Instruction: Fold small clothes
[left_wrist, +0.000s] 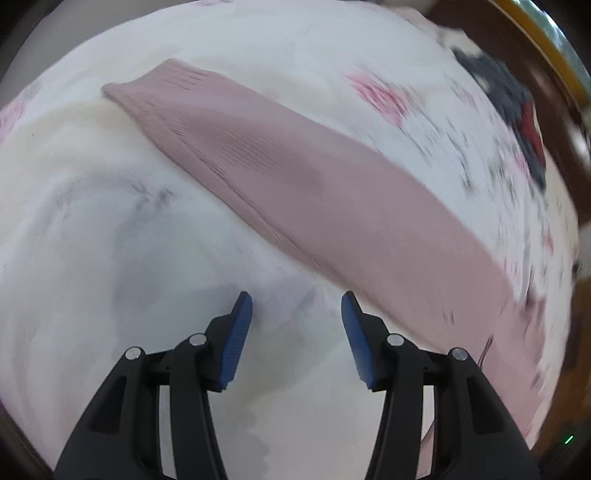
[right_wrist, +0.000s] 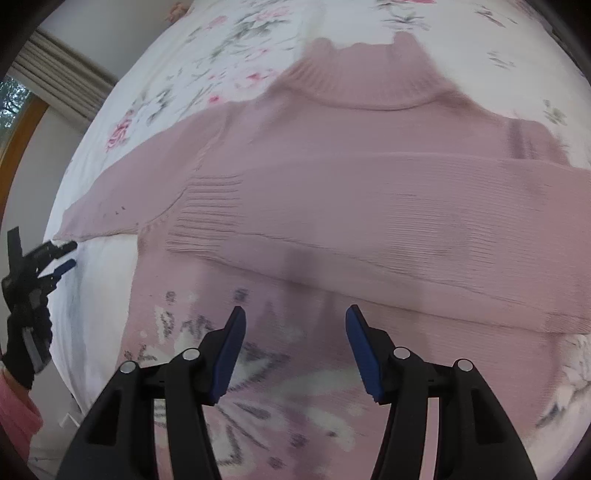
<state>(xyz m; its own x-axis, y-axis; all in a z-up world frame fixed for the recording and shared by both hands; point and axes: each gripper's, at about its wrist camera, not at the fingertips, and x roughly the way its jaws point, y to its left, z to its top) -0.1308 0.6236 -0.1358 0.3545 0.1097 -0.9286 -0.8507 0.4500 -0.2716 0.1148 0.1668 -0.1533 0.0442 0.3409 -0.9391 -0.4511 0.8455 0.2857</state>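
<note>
We have the right hand-held gripper (right_wrist: 295, 347) wide apart, nothing between the blue pads (right_wrist: 231, 354), hovering over the lower front of the pink sweater (right_wrist: 332, 206). The white-and-grey flower knit pattern (right_wrist: 258, 391) sits directly under the fingers. Beyond that, one sleeve (right_wrist: 388, 236) is folded across the chest; the ribbed turtleneck collar (right_wrist: 373, 85) lies at the far end. The sweater lies flat on a bed with a white floral sheet (right_wrist: 207, 55).

The left hand-held gripper (left_wrist: 296, 332) is also spread wide and empty, above bare sheet just beside the other sleeve (left_wrist: 295, 177), which runs diagonally away, cuff farthest. We cannot tell whether its tips touch the sheet. In the right wrist view the same gripper shows at the left edge, near the cuff, held by a black-gloved hand (right_wrist: 26, 332). Far right in the left wrist view: dark clothing (left_wrist: 517, 110), blurred.
</note>
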